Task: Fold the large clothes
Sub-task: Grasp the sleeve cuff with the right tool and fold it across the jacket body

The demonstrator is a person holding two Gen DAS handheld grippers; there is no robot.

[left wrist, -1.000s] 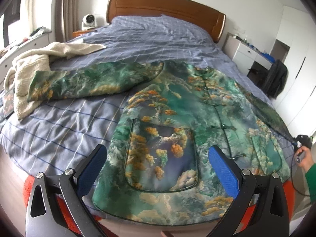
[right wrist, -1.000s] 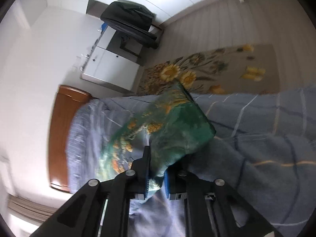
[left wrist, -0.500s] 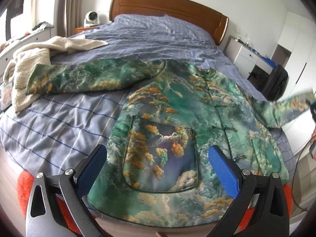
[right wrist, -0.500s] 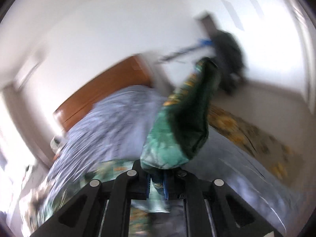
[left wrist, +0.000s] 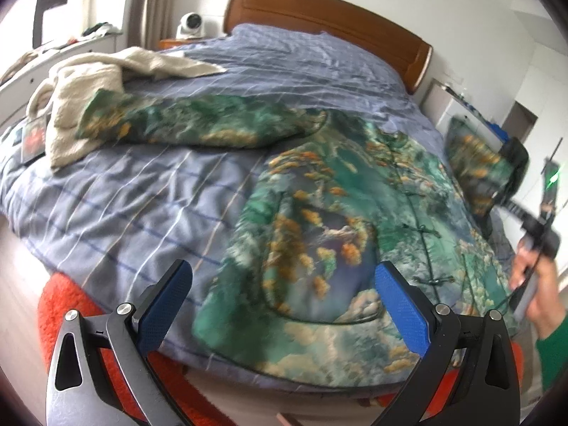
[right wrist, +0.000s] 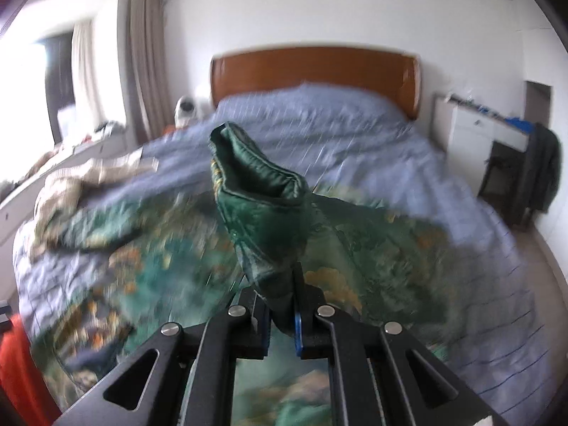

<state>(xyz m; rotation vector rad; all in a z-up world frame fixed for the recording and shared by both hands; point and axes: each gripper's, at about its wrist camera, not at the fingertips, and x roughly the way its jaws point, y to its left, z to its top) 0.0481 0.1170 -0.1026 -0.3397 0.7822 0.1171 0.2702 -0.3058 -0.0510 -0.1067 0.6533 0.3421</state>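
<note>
Garment: green printed jacket lies face up, spread across the blue striped bed, filling the centre and lower right of the left wrist view.
Left hand-held gripper: jaws wide, nothing between them — it hovers at the lower edge of the frame over the jacket hem.
Right hand-held gripper: clamped narrow on the sleeve cuff, which stands up in the centre of the right wrist view.
Change: a second ago the cuff was gripped low at the bed's far side with the view rolled sideways; now the sleeve is raised and swung in over the jacket body, view upright.
Other sleeve: stretched out flat toward the upper left, its end beside the cream blanket.
Task meaning: first sleeve fold appears under way — cuff not yet laid down; other sleeve and body folds remain.
</note>
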